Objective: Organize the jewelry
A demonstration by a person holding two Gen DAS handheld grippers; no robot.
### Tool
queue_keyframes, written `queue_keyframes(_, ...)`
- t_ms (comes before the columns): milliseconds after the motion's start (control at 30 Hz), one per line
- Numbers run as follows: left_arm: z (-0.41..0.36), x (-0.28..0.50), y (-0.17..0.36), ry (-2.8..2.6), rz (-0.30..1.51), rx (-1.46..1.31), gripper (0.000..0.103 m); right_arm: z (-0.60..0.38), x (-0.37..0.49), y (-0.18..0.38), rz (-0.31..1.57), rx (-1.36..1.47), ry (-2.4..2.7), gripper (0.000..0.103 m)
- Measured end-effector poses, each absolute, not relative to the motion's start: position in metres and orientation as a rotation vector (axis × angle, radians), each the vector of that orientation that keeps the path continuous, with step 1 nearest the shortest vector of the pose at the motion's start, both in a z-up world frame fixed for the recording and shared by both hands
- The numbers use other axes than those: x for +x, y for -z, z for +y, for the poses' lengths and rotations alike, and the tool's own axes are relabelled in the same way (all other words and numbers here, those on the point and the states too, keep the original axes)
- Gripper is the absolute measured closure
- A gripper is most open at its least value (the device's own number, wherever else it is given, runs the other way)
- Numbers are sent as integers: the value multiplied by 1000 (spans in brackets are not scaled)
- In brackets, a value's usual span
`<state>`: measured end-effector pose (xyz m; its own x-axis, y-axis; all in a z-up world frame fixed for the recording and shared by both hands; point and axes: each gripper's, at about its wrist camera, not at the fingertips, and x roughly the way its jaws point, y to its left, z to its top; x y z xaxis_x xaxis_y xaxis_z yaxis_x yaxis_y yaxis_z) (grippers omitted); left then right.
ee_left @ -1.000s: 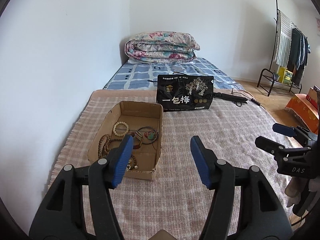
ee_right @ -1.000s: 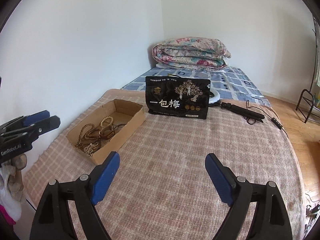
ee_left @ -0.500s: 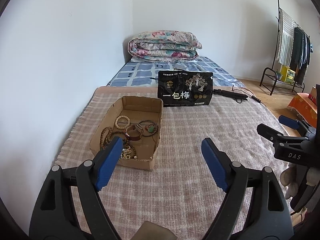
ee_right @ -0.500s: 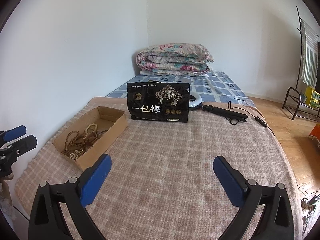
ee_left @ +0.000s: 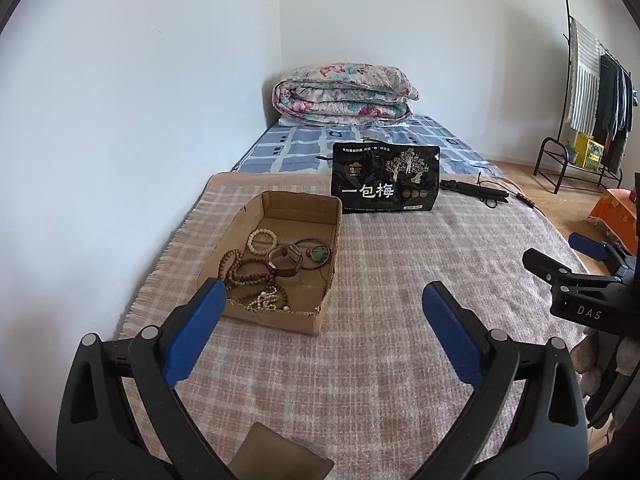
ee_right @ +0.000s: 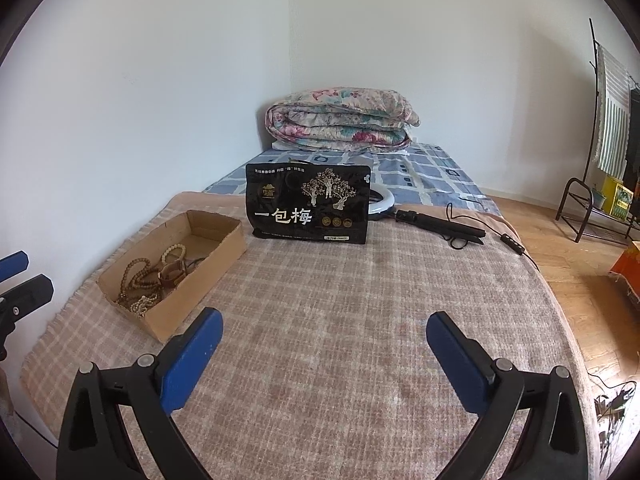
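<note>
The jewelry (ee_left: 266,270), a tangle of bead strings, a bangle and thin rings, lies in an open cardboard box (ee_left: 320,216) on a checked blanket (ee_left: 380,340) spread over the bed. From the left tongs (ee_left: 320,320) the box sits just ahead and to the left, its near corner behind the left pad; from the right tongs (ee_right: 324,344) it is well off to the left. The left hand is the nearer. The box's long side runs away toward a black snack bag (ee_left: 386,178) standing behind it. Both tongs stand wide with nothing between them; the left's jaws have just been opening. Which pieces are tangled together I cannot quite tell. The blanket to the right of the box is bare and gives room for laying pieces out; its left edge runs close along the wall.
</note>
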<state>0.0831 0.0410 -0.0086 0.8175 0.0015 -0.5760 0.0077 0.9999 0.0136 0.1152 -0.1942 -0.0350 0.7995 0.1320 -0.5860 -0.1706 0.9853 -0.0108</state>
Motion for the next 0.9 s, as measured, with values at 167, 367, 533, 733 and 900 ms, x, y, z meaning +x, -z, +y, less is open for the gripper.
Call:
queue_keyframes(167, 39, 83, 8, -9, 612, 26, 2, -195, 115, 35, 622, -69, -153, 0)
queue_keyframes(367, 38, 82, 9, -6, 617, 21, 1, -196, 115, 35, 622, -69, -151, 0)
queue_keyframes(533, 38, 82, 9, -6, 617, 22, 1, -196, 115, 35, 622, -68, -153, 0)
queue_keyframes(733, 39, 82, 9, -6, 618, 19, 1, -197, 115, 35, 623, -67, -150, 0)
queue_keyframes(900, 39, 82, 9, -7, 617, 22, 1, -199, 115, 35, 625, -63, -146, 0)
